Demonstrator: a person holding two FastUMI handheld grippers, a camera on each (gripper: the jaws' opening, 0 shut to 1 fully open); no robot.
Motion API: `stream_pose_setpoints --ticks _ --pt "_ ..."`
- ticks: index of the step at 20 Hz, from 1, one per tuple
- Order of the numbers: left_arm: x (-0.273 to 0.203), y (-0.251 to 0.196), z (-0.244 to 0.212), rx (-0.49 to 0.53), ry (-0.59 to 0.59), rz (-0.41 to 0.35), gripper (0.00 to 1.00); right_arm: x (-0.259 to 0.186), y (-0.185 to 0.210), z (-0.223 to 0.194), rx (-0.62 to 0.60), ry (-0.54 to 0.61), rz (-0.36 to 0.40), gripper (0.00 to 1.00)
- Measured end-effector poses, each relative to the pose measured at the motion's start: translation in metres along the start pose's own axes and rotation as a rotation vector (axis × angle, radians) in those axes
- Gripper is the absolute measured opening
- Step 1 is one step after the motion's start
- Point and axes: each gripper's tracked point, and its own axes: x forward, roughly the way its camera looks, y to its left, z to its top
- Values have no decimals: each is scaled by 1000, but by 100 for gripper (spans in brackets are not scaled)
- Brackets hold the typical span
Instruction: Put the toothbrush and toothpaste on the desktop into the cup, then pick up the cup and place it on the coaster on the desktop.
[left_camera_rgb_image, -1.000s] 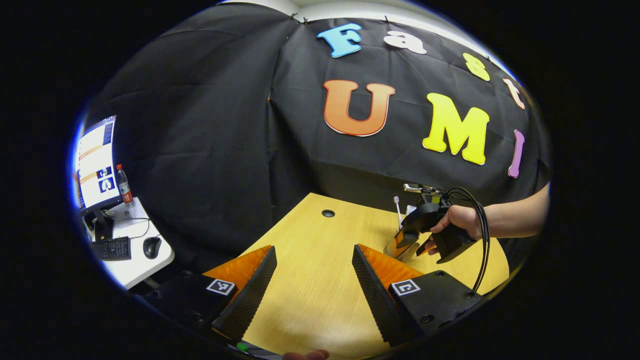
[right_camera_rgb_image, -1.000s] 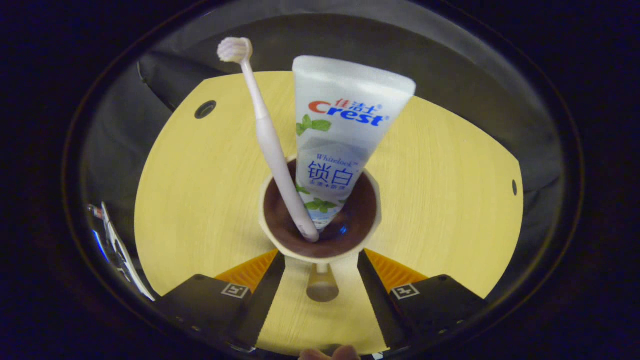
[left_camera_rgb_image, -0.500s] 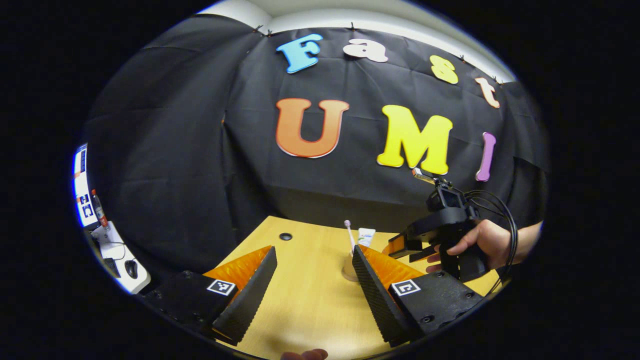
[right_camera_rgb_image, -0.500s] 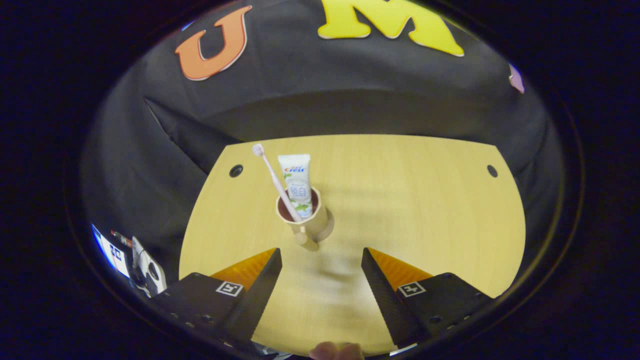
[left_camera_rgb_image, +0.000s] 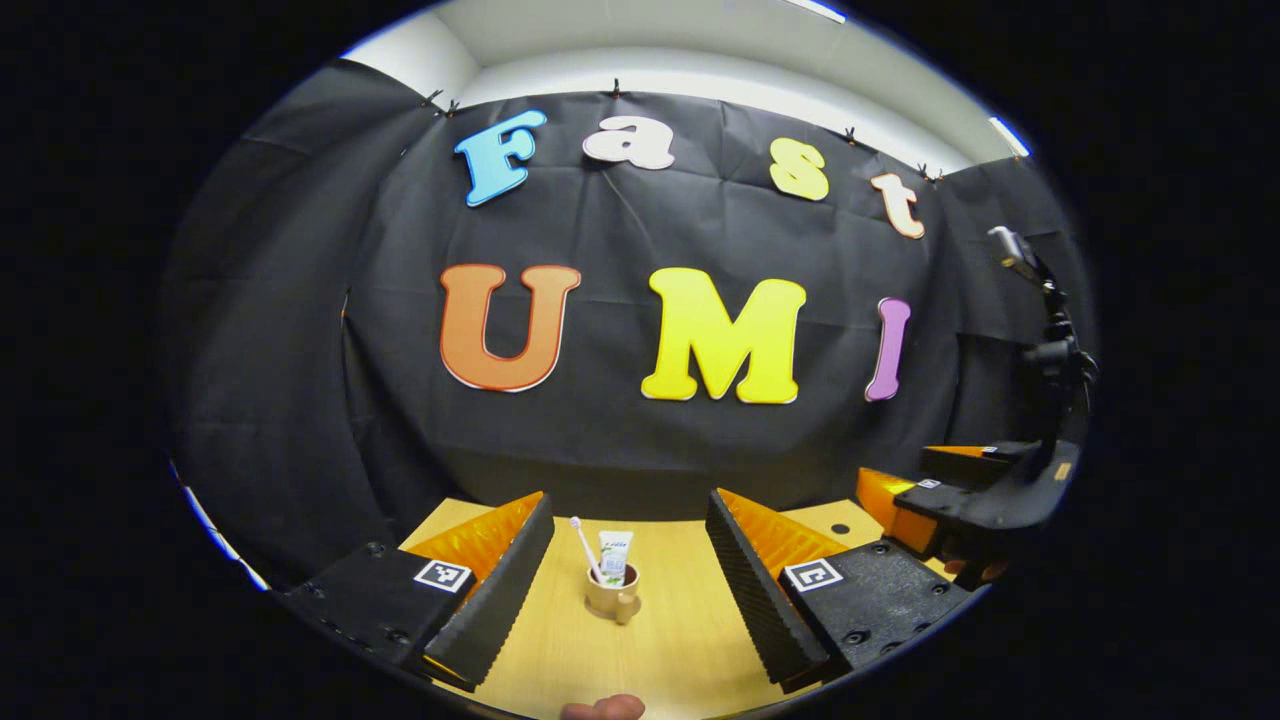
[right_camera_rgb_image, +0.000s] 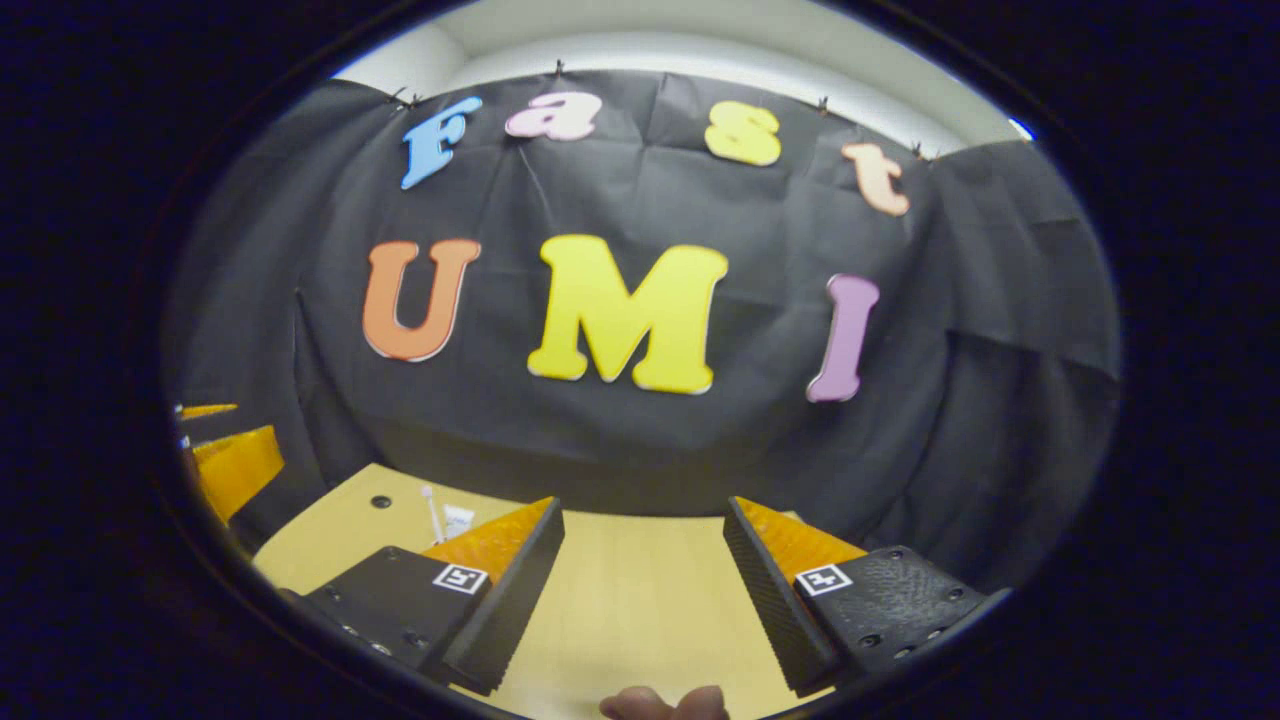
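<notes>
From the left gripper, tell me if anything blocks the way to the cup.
Nothing visible does. The cup, holding the toothbrush and toothpaste, stands on the desk ahead of the open left gripper, with bare desktop between. The right gripper hangs off to the side.

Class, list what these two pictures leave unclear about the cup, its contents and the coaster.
- Coaster: left gripper view, too small to tell whether one lies under the cup.
- Cup: right gripper view, hidden behind that tool's own finger; only the toothbrush and toothpaste tops rise above it.
- Toothpaste: lower part hidden inside the cup.
</notes>
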Motion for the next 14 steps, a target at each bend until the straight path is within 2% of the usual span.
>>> stream_pose_setpoints --ticks 3,7,12,13,14 --pt "-8 -28 17 10 -42 -46 98 -32 -14 13 6 -68 -20 96" --pt "-23 -41 15 -10 -44 -39 98 -57 -30 3 63 -47 -33 96" --pt "-30 -45 10 -15 -40 -37 98 -67 -39 -3 96 -38 -20 96" --pt "-32 -44 9 -18 -38 -34 100 -66 -37 -4 96 -32 -13 96" --pt "-32 -44 10 -20 -38 -31 98 -65 -35 -3 95 -34 -4 96"
